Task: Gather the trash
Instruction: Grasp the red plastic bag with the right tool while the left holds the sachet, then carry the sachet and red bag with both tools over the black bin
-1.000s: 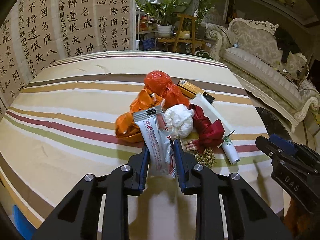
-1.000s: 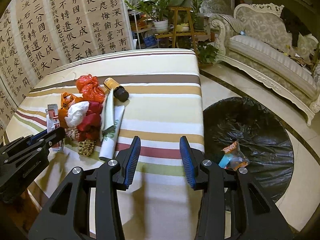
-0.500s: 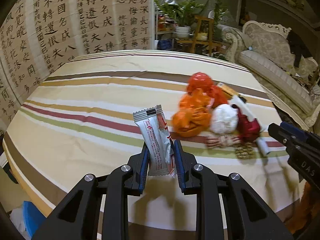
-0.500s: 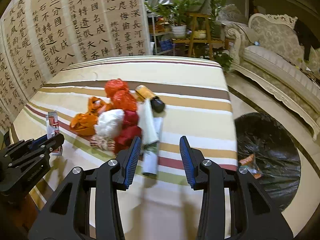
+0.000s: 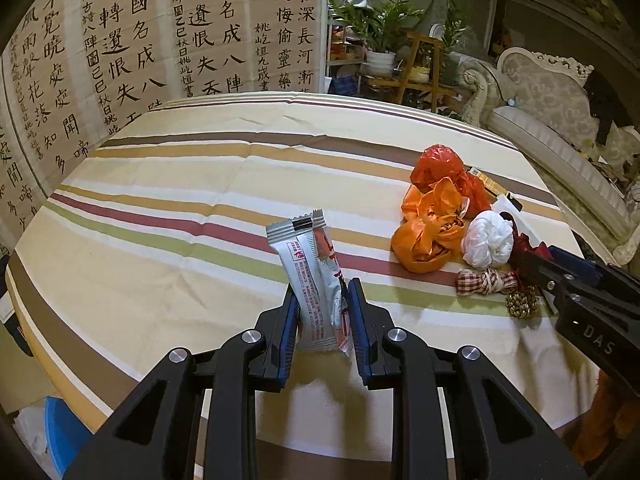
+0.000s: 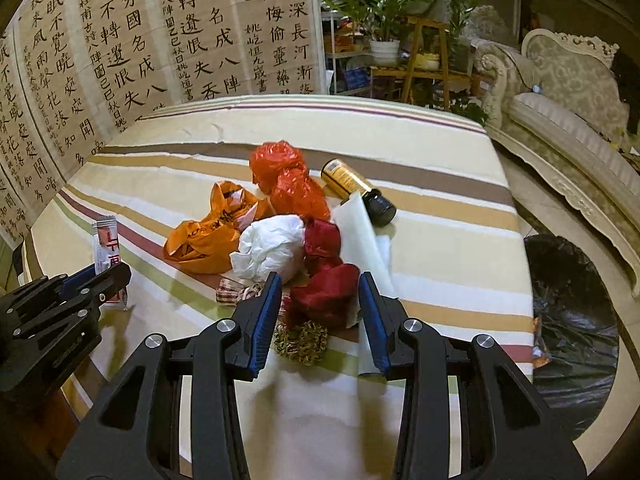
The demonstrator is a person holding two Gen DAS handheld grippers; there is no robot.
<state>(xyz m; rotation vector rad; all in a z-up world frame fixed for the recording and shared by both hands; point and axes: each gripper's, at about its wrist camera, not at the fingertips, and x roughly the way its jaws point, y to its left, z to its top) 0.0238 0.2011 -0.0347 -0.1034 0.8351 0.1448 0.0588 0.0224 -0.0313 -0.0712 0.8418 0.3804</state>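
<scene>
Striped tablecloth [image 5: 168, 280]: left gripper [image 5: 323, 312] clamps silver snack wrapper [image 5: 310, 276] off the heap; right gripper [image 6: 320, 312], jaws just narrowing, unclosed around red bag [image 6: 326, 292]; next, likely pinch, then black-lined bin [image 6: 572, 320] at right.

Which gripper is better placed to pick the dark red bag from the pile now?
Right. The right gripper has open jaws around the dark red bag; the left gripper already holds a wrapper.

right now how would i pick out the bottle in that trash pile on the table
On the striped tablecloth, find the trash pile's far right edge. The bottle lies on its side there, behind the white paper roll. It alone is rigid: amber-yellow label, black cap, beside crumpled red bags.
</scene>
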